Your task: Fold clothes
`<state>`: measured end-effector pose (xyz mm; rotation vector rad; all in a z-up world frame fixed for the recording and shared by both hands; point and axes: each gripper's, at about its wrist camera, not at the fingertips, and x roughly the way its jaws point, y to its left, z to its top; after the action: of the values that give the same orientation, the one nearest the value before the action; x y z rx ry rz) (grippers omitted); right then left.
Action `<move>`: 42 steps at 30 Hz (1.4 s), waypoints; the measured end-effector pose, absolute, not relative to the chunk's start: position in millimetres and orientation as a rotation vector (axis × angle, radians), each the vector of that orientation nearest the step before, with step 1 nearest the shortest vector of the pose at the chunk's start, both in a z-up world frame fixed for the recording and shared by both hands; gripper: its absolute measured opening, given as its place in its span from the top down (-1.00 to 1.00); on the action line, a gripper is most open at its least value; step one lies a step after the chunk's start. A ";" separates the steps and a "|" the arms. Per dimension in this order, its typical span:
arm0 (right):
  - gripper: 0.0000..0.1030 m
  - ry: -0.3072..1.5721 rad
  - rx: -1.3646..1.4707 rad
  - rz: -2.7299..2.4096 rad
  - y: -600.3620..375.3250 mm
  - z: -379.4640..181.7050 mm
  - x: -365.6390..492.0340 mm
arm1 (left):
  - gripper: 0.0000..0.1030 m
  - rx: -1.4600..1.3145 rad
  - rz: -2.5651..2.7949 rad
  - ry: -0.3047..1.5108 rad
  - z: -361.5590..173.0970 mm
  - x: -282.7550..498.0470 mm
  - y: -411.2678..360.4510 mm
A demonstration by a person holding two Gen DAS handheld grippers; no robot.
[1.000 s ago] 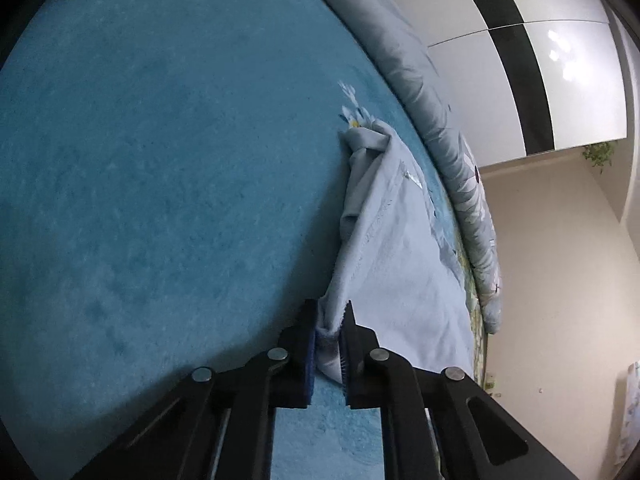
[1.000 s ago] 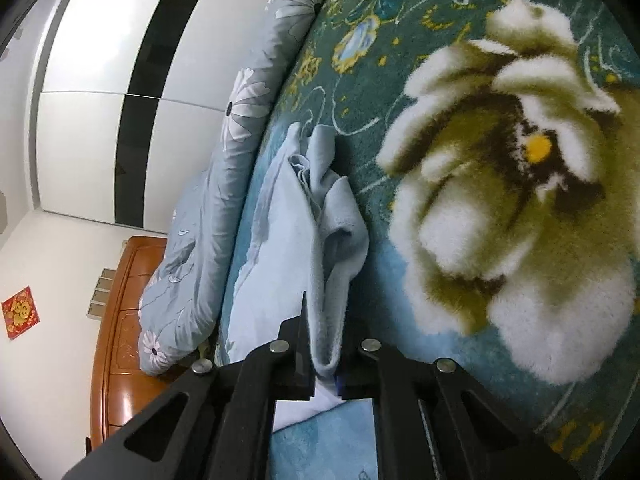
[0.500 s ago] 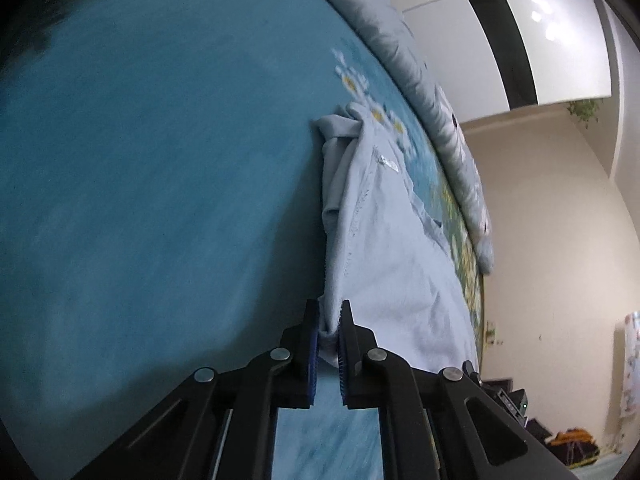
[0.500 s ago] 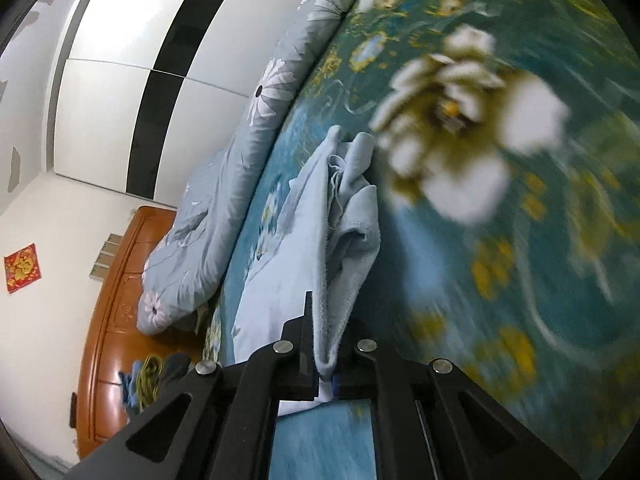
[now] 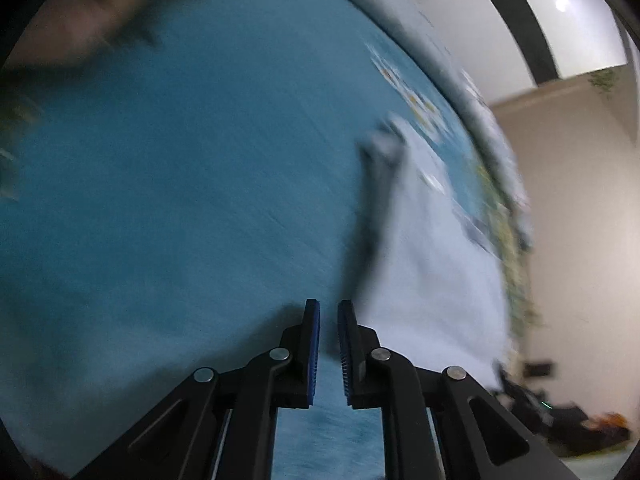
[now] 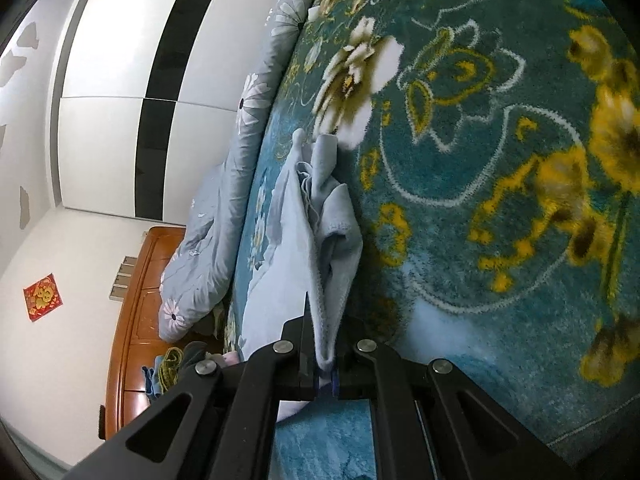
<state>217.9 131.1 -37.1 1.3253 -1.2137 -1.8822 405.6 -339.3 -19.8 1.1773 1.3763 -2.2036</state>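
1. The pale blue soft fabric garment [image 6: 296, 264] lies bunched in a long strip on the teal plush blanket with yellow and white flowers [image 6: 480, 160]. Its near end is lifted, and its far end trails on the blanket by a white flower. Dragging it this way could roll the loose layers into a rope instead of a flat panel.
2. The right gripper [image 6: 326, 376] is clamped on a thick folded edge of the garment, with several layers between the pads. An inner layer could slide out under tension, so that only part of the edge follows.
3. The left gripper [image 5: 329, 352] has its jaws drawn to a narrow slit. Only blanket colour shows in the slit, and the garment's edge [image 5: 432, 272] runs just right of the right finger. The left view is heavily blurred, so a pinch on the cloth cannot be confirmed. If this corner is free, the garment hangs from one side and any fold goes skew.
4. The plush pile grips cloth, so a fast sweep could snag the trailing end and tug it from the pads.
5. The grey quilt with white flowers [image 6: 224, 208] lies far left, near the garment. A fold thrown that way could land on it.
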 end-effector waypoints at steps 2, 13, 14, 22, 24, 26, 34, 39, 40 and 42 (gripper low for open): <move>0.93 -1.224 1.329 -1.874 131.1 -39.3 217.4 | 0.81 1.132 -2.225 1.286 -6.1 411.8 -343.2; 0.92 -1.249 1.393 -1.911 130.5 -44.7 220.2 | 0.81 1.403 -2.615 1.241 7.4 286.7 -218.0; 0.92 -1.252 1.393 -1.914 130.4 -43.4 220.5 | 0.81 1.432 -2.611 1.204 1.0 276.8 -207.7; 0.92 -1.189 1.429 -1.984 123.9 -33.0 218.1 | 0.81 1.536 -2.594 1.156 -21.9 288.8 -186.1; 0.92 -1.150 1.421 -2.016 118.4 -20.5 214.2 | 0.79 1.522 -2.632 1.177 -13.5 300.9 -188.6; 0.92 -1.064 1.389 -2.058 105.5 1.0 209.4 | 0.70 1.496 -2.652 1.206 -7.7 311.4 -195.5; 0.92 -0.600 1.222 -2.122 -9.9 84.2 206.2 | 0.48 1.281 -2.610 1.301 5.8 349.5 -260.3; 0.92 -0.270 1.130 -1.967 -97.1 98.6 236.8 | 0.28 1.119 -2.575 1.281 14.8 385.5 -307.8; 0.92 -0.205 1.132 -1.943 -111.5 94.9 244.8 | 0.28 1.104 -2.555 1.283 13.6 392.1 -315.9; 0.92 -0.071 1.163 -1.912 -136.8 78.4 261.0 | 0.27 1.087 -2.509 1.307 8.2 409.8 -333.6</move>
<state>261.0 -136.8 78.4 1.1633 -0.0715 -1.9117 409.8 -333.6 8.2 1.0871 1.3073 -2.5092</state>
